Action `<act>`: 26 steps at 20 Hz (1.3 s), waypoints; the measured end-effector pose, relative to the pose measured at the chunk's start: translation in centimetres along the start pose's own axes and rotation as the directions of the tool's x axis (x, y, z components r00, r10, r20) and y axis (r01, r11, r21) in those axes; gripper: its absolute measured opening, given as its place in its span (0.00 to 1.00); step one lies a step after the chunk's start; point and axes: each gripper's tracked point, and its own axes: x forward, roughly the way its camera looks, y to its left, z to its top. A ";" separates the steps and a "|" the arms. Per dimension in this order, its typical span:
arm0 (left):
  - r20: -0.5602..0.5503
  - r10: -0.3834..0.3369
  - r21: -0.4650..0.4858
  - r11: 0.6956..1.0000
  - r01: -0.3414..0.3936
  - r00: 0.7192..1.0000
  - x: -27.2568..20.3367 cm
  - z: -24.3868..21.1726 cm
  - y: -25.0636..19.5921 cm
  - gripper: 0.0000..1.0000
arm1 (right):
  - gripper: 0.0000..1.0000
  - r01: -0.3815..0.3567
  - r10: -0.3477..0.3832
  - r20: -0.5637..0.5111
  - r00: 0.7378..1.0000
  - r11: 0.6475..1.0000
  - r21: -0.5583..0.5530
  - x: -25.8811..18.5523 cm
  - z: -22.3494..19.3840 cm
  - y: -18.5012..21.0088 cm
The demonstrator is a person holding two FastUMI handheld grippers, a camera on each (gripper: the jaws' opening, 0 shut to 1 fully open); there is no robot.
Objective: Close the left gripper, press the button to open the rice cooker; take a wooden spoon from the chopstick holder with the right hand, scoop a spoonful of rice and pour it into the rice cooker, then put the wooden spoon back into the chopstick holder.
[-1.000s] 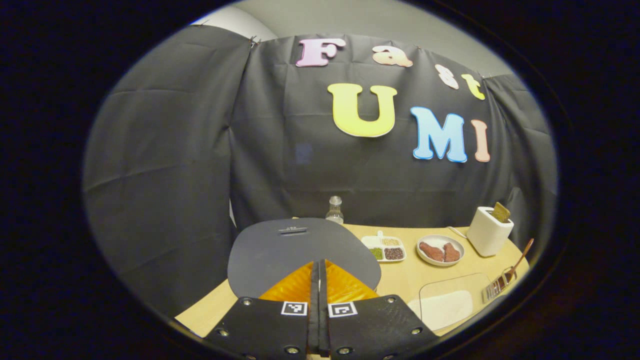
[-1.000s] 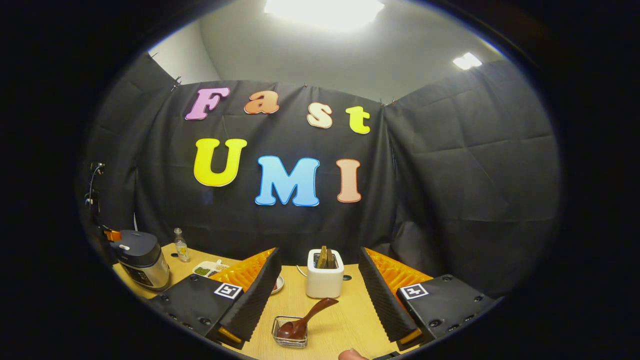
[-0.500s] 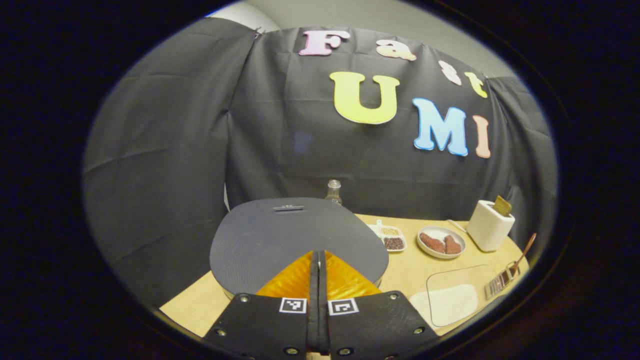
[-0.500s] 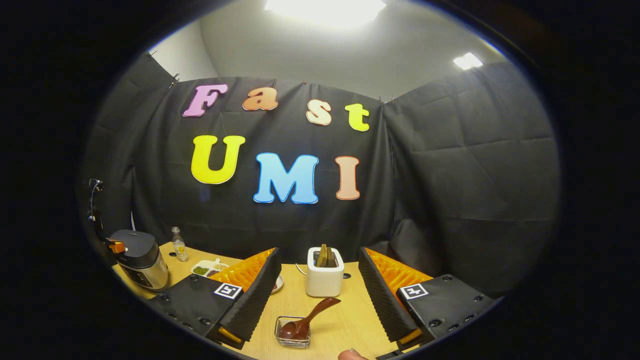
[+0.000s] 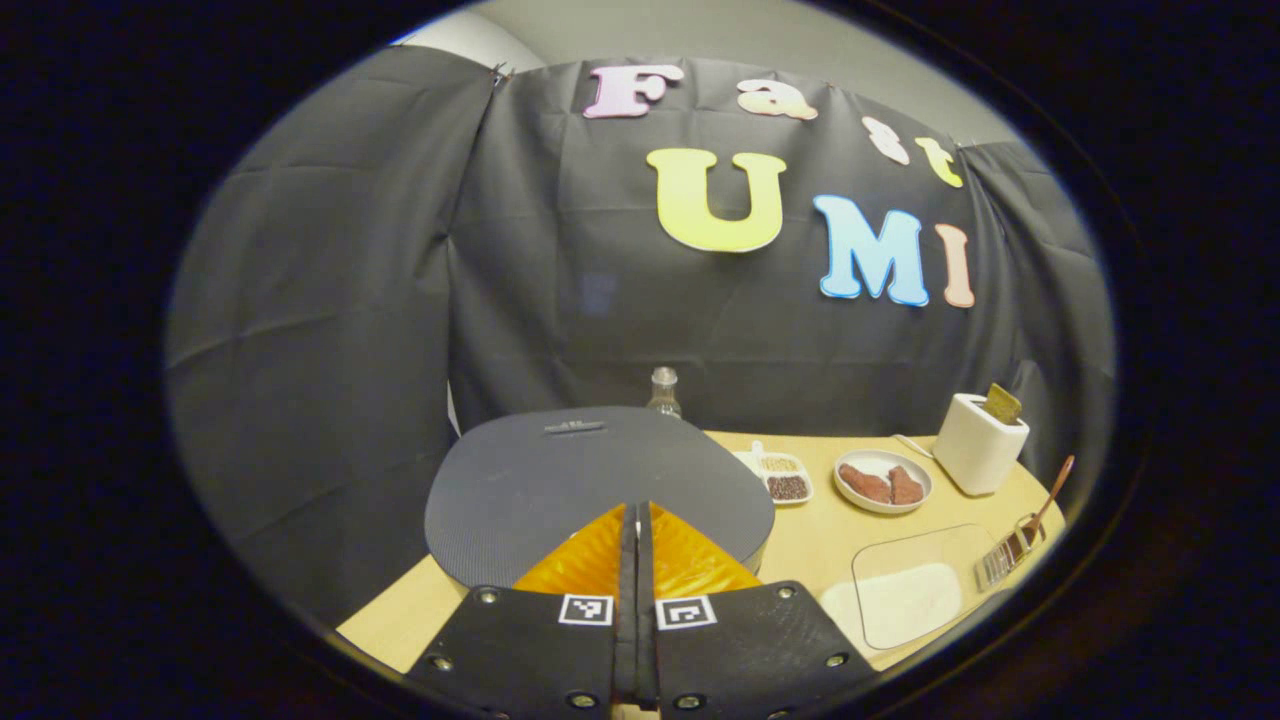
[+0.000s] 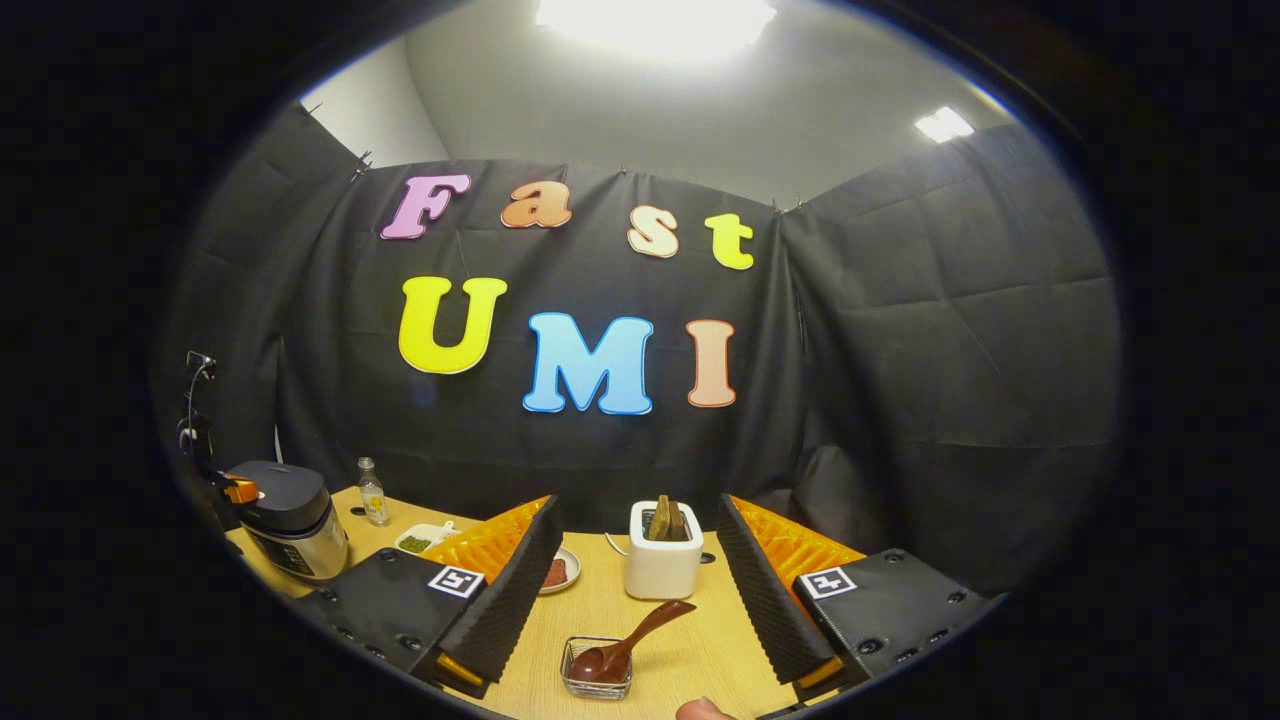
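Note:
In the left gripper view my left gripper [image 5: 637, 520] is shut, its fingers pressed flat together with nothing between them, tips over the near edge of the rice cooker's dark grey lid [image 5: 590, 480]. The lid is down. In the right gripper view the rice cooker [image 6: 290, 520] stands far left with the left gripper's tip [image 6: 240, 491] at its top edge. My right gripper [image 6: 640, 545] is open, above and short of the wire chopstick holder [image 6: 597, 670]. The wooden spoon [image 6: 628, 645] leans in it, handle up and right. A clear container of rice [image 5: 905, 598] lies on the table.
On the wooden table [image 5: 820, 530] stand a white toaster [image 6: 664, 562] with toast, a plate of meat [image 5: 882, 484], a divided dish of beans [image 5: 778, 480] and a small glass bottle [image 5: 661, 390]. A fingertip [image 6: 703, 709] shows at the bottom edge.
The left gripper came in closer over the cooker's lid, which now looks larger, then held. The right gripper drifted slightly, staying open above the holder.

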 end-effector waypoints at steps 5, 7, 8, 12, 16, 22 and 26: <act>0.201 0.037 0.046 0.998 -0.047 0.979 -3.1 9.2 1.1 0.01 | 0.99 -0.009 0.010 -0.015 1.000 1.000 0.022 0.4 -0.9 -0.2; 0.243 0.045 0.021 0.998 -0.052 0.969 -4.6 11.3 1.3 0.01 | 0.99 -0.012 0.013 -0.031 0.999 1.000 0.026 0.8 -1.7 -0.3; 0.248 0.050 0.005 0.999 -0.053 0.967 -5.2 12.2 1.5 0.00 | 0.99 -0.014 0.015 -0.043 0.999 0.999 0.031 1.1 -2.2 -0.3; 0.288 0.082 -0.026 0.997 -0.078 0.954 -8.7 13.9 2.6 0.00 | 0.99 -0.010 0.017 -0.112 0.994 0.998 0.060 2.5 -4.8 -0.6; 0.319 0.075 -0.026 0.997 -0.070 0.945 -11.0 15.3 2.9 0.00 | 0.99 0.012 0.014 -0.211 0.977 0.993 0.122 4.3 -8.2 -0.8; 0.359 0.135 -0.030 0.991 -0.133 0.923 -15.3 15.5 5.1 0.80 | 0.98 0.071 0.017 -0.373 0.928 0.973 0.221 6.6 -14.9 -1.5; 0.371 0.168 0.012 0.983 -0.185 0.913 -17.0 15.9 6.2 0.80 | 0.98 0.124 0.055 -0.493 0.868 0.938 0.324 7.5 -19.8 -1.1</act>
